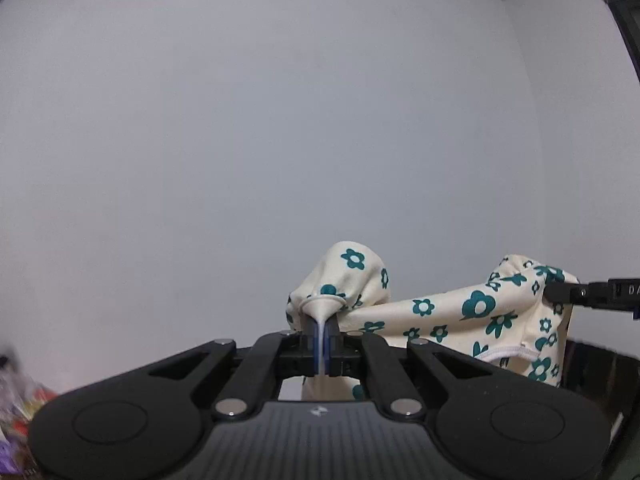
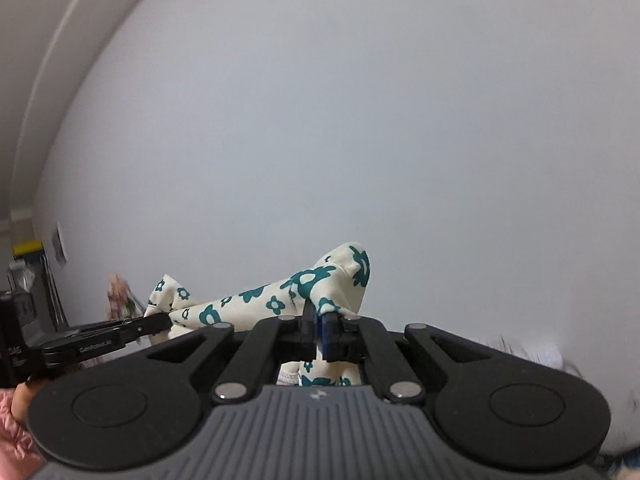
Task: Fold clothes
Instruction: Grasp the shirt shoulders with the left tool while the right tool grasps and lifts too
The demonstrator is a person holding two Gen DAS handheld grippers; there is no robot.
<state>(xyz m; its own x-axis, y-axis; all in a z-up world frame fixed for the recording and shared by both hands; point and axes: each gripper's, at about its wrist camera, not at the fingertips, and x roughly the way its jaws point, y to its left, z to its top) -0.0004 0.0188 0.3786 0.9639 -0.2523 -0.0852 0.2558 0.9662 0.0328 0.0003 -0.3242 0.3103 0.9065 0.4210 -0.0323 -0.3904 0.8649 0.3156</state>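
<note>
A cream garment with teal flowers (image 1: 452, 312) hangs stretched in the air between both grippers, in front of a plain white wall. My left gripper (image 1: 322, 326) is shut on one bunched corner of it; the cloth puffs up above the pads and hangs down behind them. In the left wrist view the right gripper (image 1: 554, 292) reaches in from the right edge, clamped on the other corner. My right gripper (image 2: 318, 320) is shut on that corner of the garment (image 2: 264, 300). In the right wrist view the left gripper (image 2: 166, 322) pinches the far end at left.
A white wall (image 1: 280, 120) fills most of both views. Colourful items (image 1: 16, 412) blur at the lower left of the left wrist view. At the left edge of the right wrist view are a yellow-topped object (image 2: 27, 249), pinkish flowers (image 2: 118, 292) and a pink sleeve (image 2: 12, 428).
</note>
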